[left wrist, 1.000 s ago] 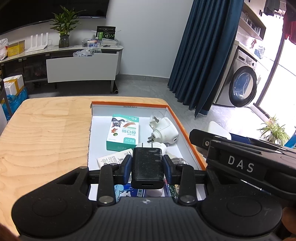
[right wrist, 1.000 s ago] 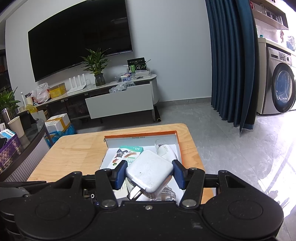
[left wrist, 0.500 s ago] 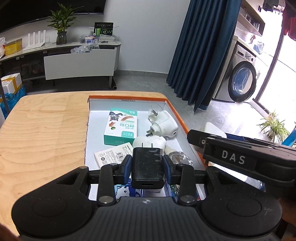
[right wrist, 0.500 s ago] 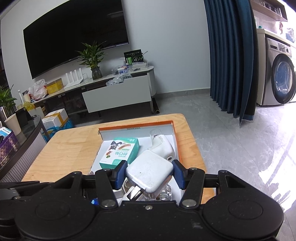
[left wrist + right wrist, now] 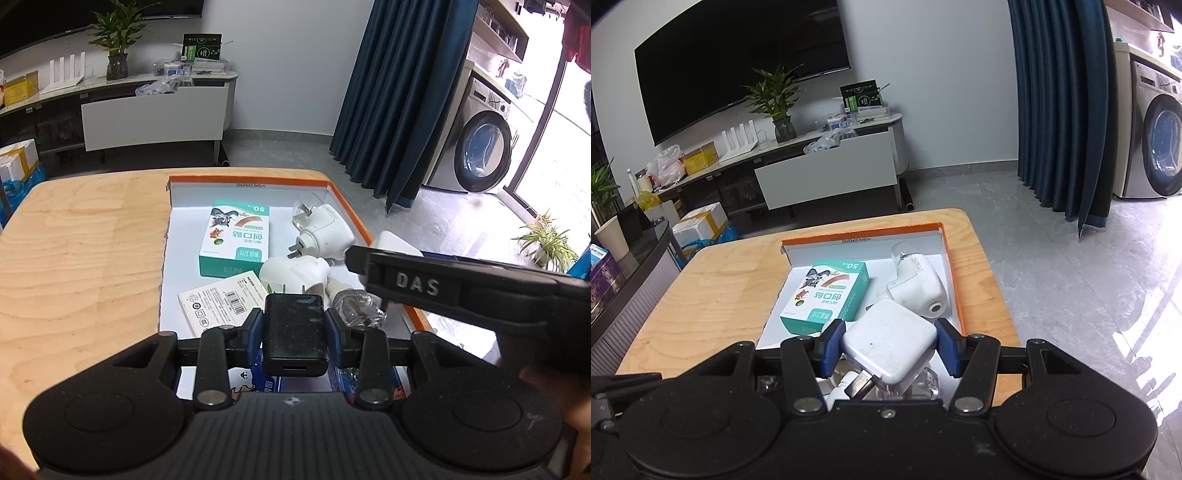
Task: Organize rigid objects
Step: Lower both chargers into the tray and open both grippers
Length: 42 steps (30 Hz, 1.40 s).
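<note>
Black charger (image 5: 294,332) clamped in left gripper (image 5: 294,334) fingers – port toward camera; right gripper (image 5: 890,349) fingers clamp white charger (image 5: 891,341) – skewed.

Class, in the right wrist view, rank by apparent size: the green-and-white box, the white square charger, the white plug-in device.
1. white square charger, though nearness to the camera inflates it
2. green-and-white box, looks much alike
3. white plug-in device

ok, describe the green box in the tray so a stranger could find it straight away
On the wooden table sits an orange-rimmed tray with a white floor. Toward its far left lies the green-and-white carton, flat, with cartoon animals and "50" printed on top. Its neighbours are plain white plug adapters.
</note>
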Each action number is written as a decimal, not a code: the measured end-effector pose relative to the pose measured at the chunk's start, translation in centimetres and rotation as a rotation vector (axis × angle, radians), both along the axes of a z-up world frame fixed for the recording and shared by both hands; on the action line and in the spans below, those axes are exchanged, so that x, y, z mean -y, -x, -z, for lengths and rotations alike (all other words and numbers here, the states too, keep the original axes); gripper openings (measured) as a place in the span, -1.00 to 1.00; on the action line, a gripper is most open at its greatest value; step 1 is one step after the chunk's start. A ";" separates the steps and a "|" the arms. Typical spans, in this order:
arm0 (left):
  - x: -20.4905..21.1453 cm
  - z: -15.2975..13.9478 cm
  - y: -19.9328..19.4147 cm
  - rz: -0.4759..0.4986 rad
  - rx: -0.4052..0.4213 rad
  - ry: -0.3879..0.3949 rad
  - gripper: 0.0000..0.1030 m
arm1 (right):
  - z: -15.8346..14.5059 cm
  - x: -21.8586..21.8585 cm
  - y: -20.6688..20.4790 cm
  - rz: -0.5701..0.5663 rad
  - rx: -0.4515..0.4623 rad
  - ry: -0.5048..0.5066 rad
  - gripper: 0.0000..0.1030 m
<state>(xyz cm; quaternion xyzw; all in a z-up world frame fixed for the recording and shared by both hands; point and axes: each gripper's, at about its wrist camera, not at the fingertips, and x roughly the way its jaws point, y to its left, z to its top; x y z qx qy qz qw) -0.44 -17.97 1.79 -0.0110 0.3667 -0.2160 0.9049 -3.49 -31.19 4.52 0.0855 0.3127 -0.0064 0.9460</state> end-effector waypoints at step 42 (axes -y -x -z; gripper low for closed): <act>-1.2 -1.8 5.7 -0.178 -0.010 -0.083 1.00 | -3.5 1.3 12.3 0.058 0.086 0.061 0.75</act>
